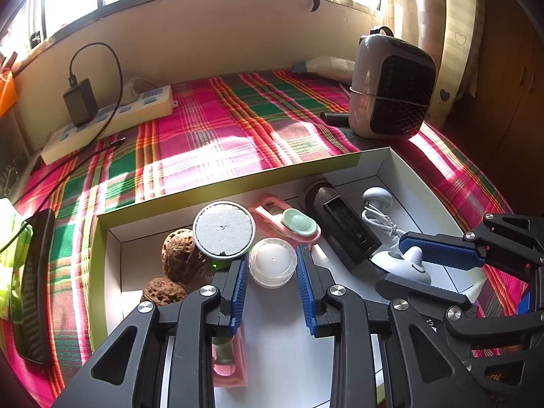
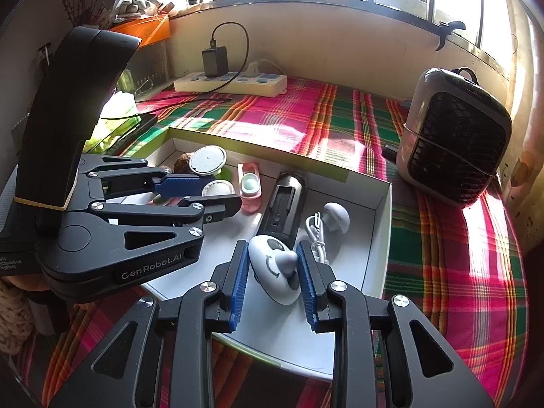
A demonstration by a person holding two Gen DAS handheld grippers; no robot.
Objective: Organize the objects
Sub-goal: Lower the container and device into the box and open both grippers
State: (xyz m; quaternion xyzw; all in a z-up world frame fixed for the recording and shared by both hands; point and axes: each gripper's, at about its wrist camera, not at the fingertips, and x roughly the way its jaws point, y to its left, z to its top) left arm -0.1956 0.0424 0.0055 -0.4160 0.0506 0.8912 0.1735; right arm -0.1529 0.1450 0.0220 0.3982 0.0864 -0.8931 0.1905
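Left gripper: pads closed on the small clear jar inside the white box.
Right gripper: clamped around the white massager in the same box.

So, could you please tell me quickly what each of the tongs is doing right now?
Left tongs: closed on the small clear jar.
Right tongs: closed on the white oval gadget.

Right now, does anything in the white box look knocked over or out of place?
Nothing looks spilled or broken. The round grey lid sits tilted, propped on a walnut. The black case lies on its side. Each claw is closed on one item: left on the small clear jar, right on the white gadget.
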